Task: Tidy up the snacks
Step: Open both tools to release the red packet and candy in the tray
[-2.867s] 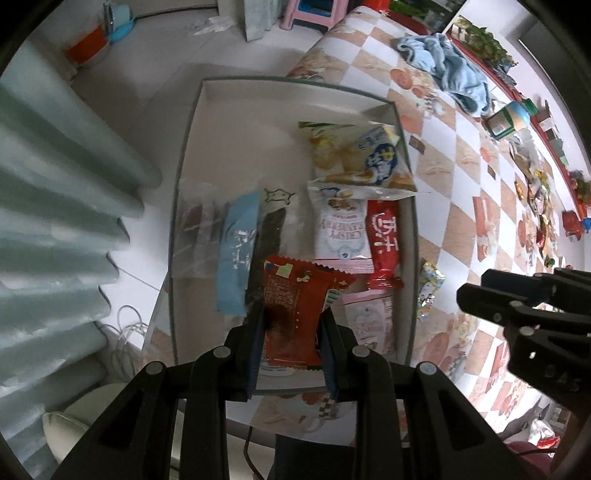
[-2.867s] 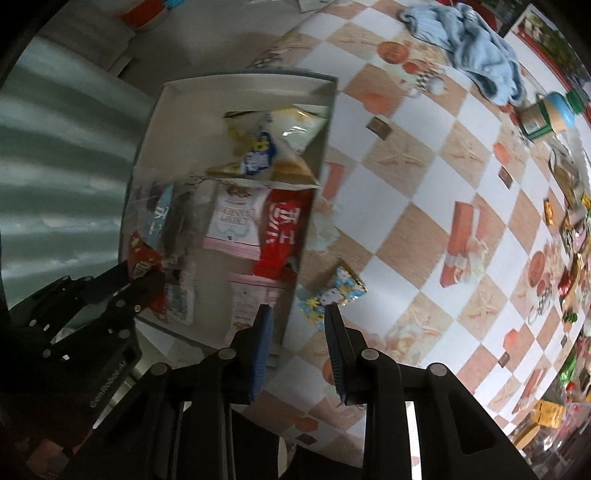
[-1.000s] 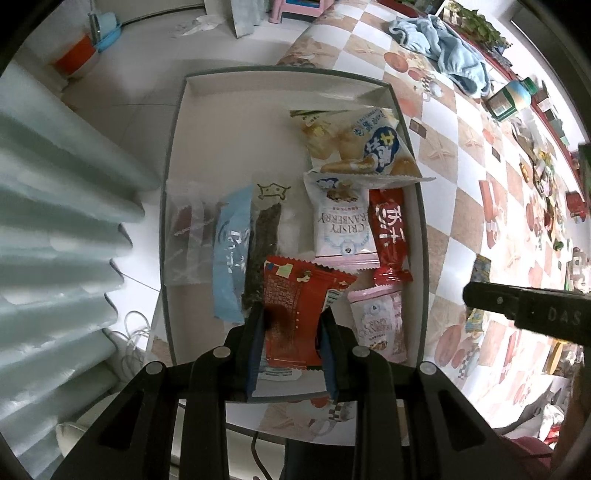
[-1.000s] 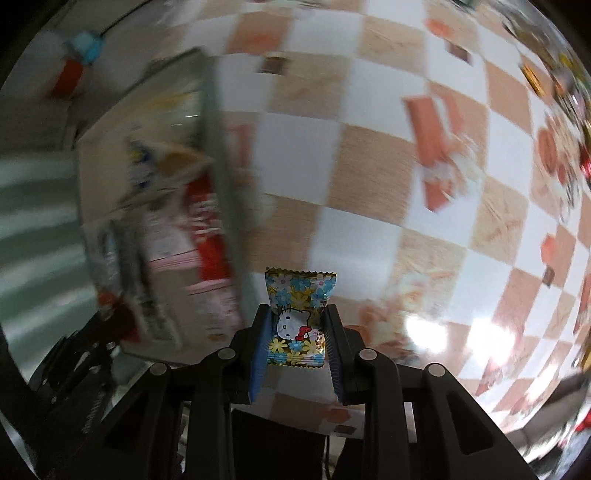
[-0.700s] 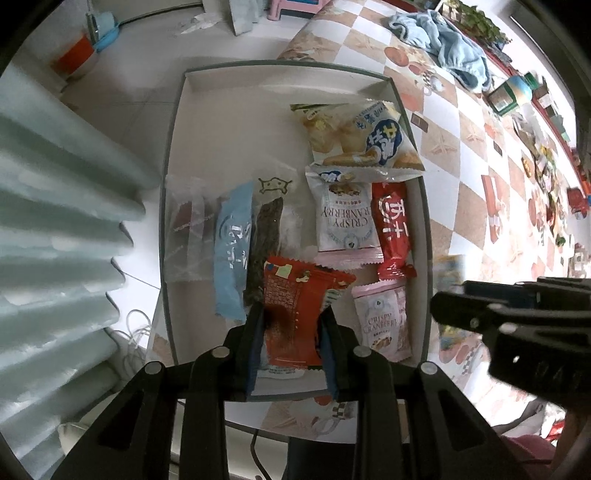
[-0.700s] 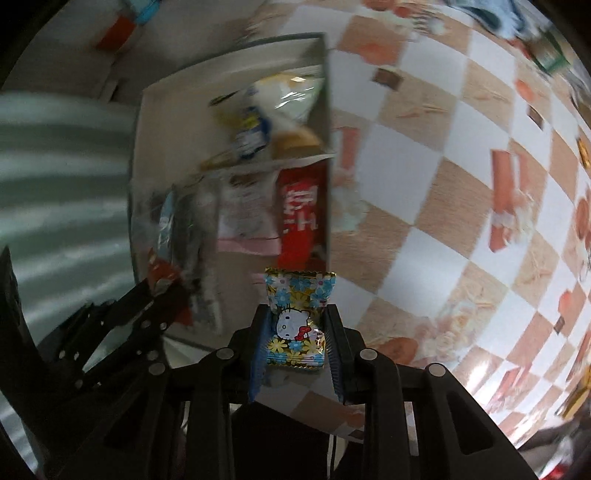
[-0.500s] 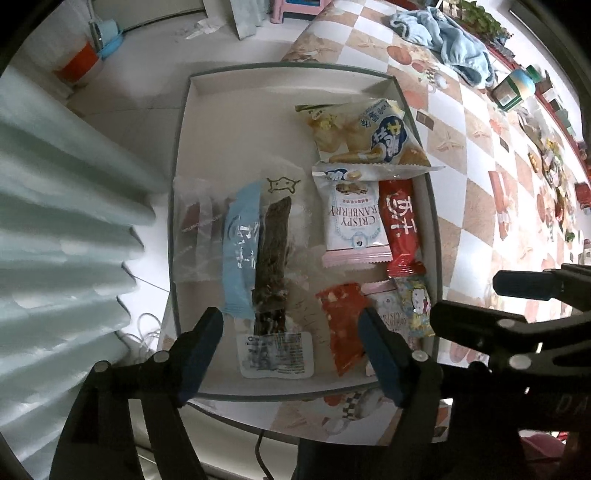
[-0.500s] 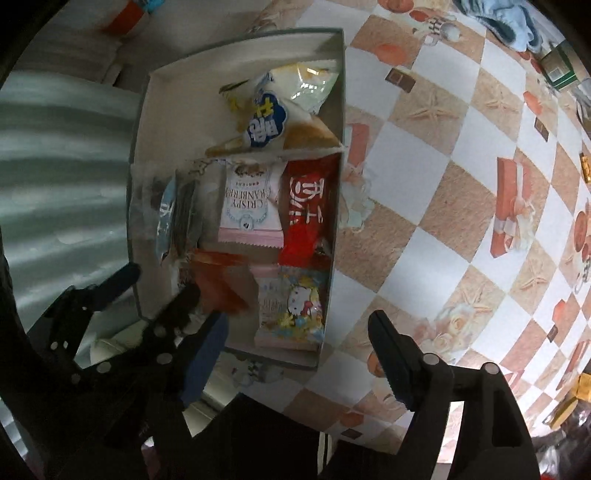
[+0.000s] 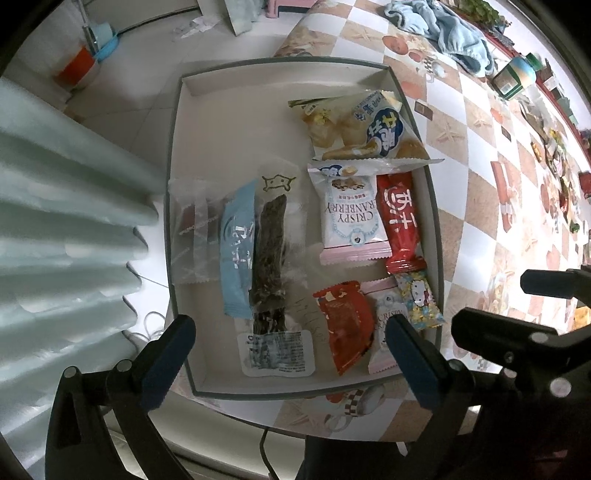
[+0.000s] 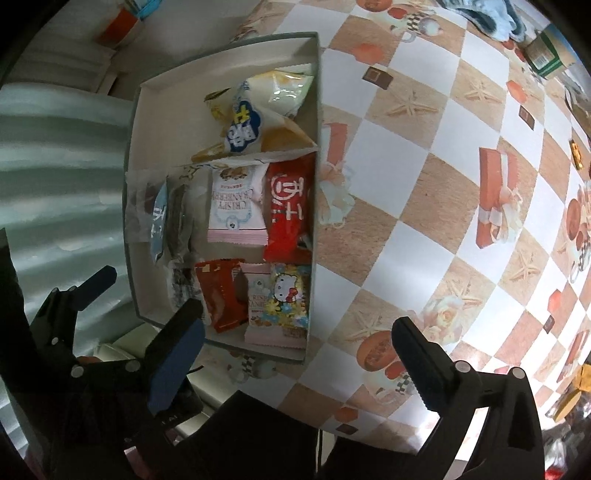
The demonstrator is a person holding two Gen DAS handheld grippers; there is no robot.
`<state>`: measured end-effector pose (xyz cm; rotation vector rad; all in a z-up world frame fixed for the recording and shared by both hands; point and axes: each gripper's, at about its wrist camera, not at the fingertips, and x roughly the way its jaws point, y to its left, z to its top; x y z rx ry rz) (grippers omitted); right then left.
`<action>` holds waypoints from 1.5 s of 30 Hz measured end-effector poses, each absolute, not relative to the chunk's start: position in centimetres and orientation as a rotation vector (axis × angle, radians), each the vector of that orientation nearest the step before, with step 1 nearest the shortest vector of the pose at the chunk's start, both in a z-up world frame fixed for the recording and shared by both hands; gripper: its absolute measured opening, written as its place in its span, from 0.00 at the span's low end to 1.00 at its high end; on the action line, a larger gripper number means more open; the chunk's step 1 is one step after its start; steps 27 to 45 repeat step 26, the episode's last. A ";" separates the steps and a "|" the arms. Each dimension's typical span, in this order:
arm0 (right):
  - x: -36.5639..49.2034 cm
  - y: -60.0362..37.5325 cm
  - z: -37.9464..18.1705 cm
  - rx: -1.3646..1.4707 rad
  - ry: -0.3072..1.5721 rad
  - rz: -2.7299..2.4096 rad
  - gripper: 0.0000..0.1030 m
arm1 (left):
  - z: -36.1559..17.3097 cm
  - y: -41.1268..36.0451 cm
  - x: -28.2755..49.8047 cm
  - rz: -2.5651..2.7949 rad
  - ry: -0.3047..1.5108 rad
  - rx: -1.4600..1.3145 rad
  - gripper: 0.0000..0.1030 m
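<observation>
A shallow white box [image 9: 236,122] [image 10: 168,96] with a grey rim holds several snack packs. A red packet [image 9: 345,323] [image 10: 221,295] lies at its near end beside a small Hello Kitty packet [image 9: 419,301] [image 10: 288,293], which rests on a pink cranberry pack [image 10: 258,299]. Further in lie a white cranberry pack [image 9: 349,218], a long red pack [image 9: 400,218], a blue bar [image 9: 238,251] and a puffed yellow bag [image 9: 364,125]. My left gripper [image 9: 291,358] is open and empty above the box's near edge. My right gripper [image 10: 295,354] is open and empty, just right of it.
The box sits at the left edge of a table with a checked orange and white cloth [image 10: 436,177]. A pale curtain [image 9: 55,221] hangs to the left. A blue towel [image 9: 450,33], a jar [image 9: 513,77] and small items lie along the far right side.
Both grippers opened wide. The left let go of the red packet and the right let go of the Hello Kitty packet; both packets now lie in the box's near end.
</observation>
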<state>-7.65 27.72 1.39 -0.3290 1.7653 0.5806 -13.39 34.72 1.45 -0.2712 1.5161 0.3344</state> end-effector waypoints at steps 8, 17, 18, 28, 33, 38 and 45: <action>-7.0 26.9 2.2 -0.322 1.770 0.567 0.99 | 2.3 33.7 -11.6 0.323 1.508 -0.249 1.00; -6.2 25.7 4.1 -0.309 1.757 0.571 0.99 | 2.9 32.4 -9.8 0.311 1.513 -0.241 1.00; -6.2 25.6 4.1 -0.304 1.757 0.570 0.99 | 2.9 32.1 -9.6 0.310 1.515 -0.238 1.00; -5.4 23.1 4.6 -0.222 1.752 0.540 0.99 | 3.8 31.2 -9.7 0.300 1.446 -0.169 1.00; -5.4 23.1 4.6 -0.222 1.752 0.540 0.99 | 3.8 31.2 -9.7 0.300 1.446 -0.169 1.00; -5.4 23.1 4.6 -0.222 1.752 0.540 0.99 | 3.8 31.2 -9.7 0.300 1.446 -0.169 1.00; -5.4 23.1 4.6 -0.222 1.752 0.540 0.99 | 3.8 31.2 -9.7 0.300 1.446 -0.169 1.00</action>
